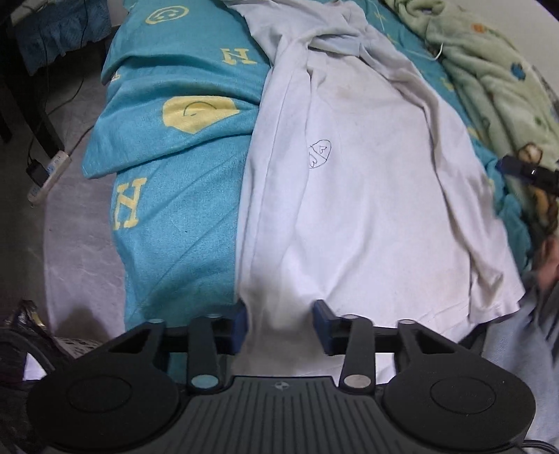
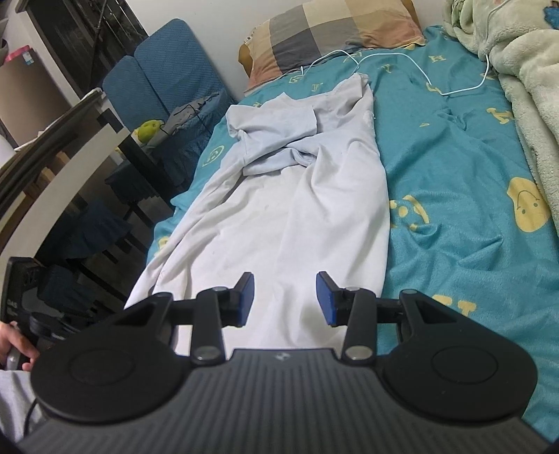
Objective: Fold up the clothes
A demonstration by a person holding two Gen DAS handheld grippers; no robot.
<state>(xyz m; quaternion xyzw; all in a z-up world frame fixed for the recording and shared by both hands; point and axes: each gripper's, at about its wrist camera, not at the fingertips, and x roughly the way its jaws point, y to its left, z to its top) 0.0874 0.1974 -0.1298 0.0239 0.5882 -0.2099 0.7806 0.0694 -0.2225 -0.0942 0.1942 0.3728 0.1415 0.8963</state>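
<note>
One garment is all I am working on: a pale T-shirt (image 2: 297, 195) lying lengthwise on the teal bedspread (image 2: 454, 216), hem toward me and collar end toward the checked pillow (image 2: 332, 31). Judging by how it lies, the lengthwise folding is mostly done: both long sides are turned inward to make a narrow strip, and the sleeves are bunched across the upper part in a loose heap rather than lying flat. The end-to-end folds are not yet made, and the side edges are wavy, so some smoothing is probably needed too.

I am holding my left gripper (image 1: 281, 323) with its jaws spread wide over the near hem, at the shirt's left edge, gripping nothing. My right gripper (image 2: 284, 298) is hovering likewise over the hem, jaws parted and empty, cloth showing between them. Whether either is touching the fabric, I cannot tell.

A white cable (image 2: 436, 73) is trailing across the bedspread beyond the shirt, and a fleecy green blanket (image 2: 524, 87) is heaped along the right, well clear of the shirt.
</note>
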